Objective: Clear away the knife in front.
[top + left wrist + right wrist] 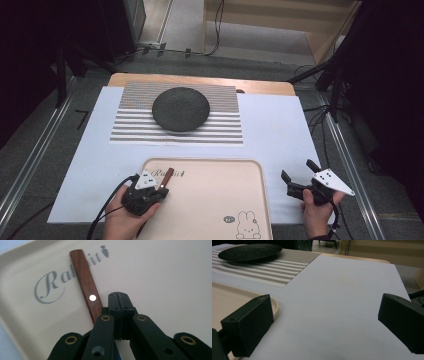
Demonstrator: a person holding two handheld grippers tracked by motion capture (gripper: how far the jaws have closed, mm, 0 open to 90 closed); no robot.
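Left gripper (161, 190), jaws closed, sits beside the handle (86, 282) pointing to 1 o'clock on the tray (215, 200); grip unclear. Right gripper (299, 176) gapes wide, empty.

The beige tray (162, 272) carries the word "Rabbit" in grey cursive script near its far rim, followed by a small grey carrot sign (105, 251). In the left gripper view the brown wooden handle (86, 282) lies across the middle of the word, so the letters "Ra" and "it" read clearly while those between are covered. In the high view the same script (161, 173) shows at the tray's far left part, partly covered. Near the tray's near right corner a drawn rabbit (245, 226) stands, with a small round mark (229, 219) just beside it, too small to read.
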